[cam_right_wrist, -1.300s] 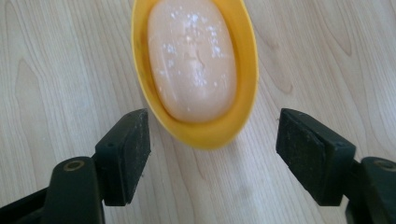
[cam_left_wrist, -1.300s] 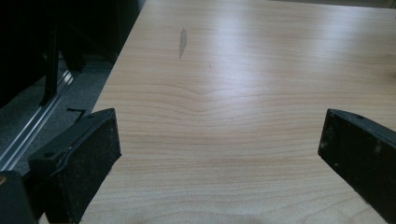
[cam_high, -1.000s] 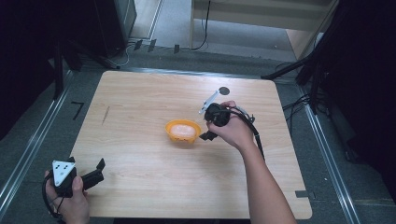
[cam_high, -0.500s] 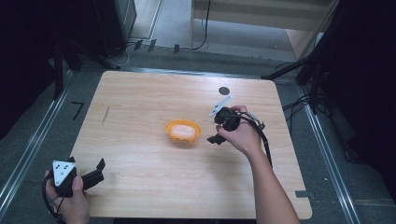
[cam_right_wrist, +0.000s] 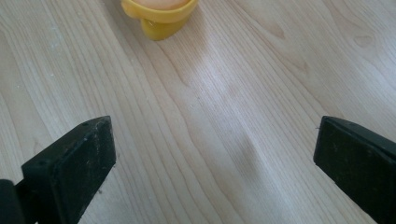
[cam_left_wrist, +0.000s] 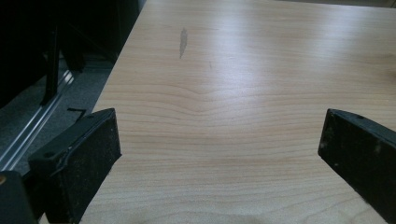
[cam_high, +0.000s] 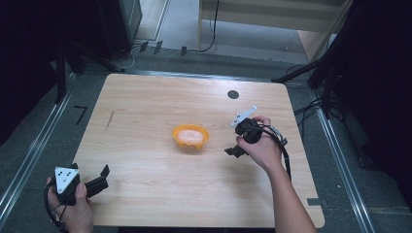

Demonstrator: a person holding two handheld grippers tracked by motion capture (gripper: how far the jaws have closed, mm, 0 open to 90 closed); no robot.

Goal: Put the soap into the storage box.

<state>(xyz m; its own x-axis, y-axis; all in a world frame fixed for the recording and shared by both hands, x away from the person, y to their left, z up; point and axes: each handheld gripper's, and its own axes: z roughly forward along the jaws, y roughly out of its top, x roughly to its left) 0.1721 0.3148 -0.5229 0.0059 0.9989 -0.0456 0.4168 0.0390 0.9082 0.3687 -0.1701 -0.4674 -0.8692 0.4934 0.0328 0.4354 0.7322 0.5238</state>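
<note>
The orange bowl (cam_high: 190, 137) sits near the middle of the table (cam_high: 145, 107), with bare wood on every side. The right gripper (cam_high: 235, 151), just right of the bowl, has just been opening; its jaws stand wide with nothing between them. The left gripper (cam_high: 99, 180) rests near the front left edge, jaws spread and empty.

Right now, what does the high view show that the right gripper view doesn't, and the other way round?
From above: the left gripper at the near left corner of the table, and a black dot near its far edge. Up close: the right gripper, its black fingers having just been opening wide, bare wood between them. Both: the orange bowl on the table.
</note>
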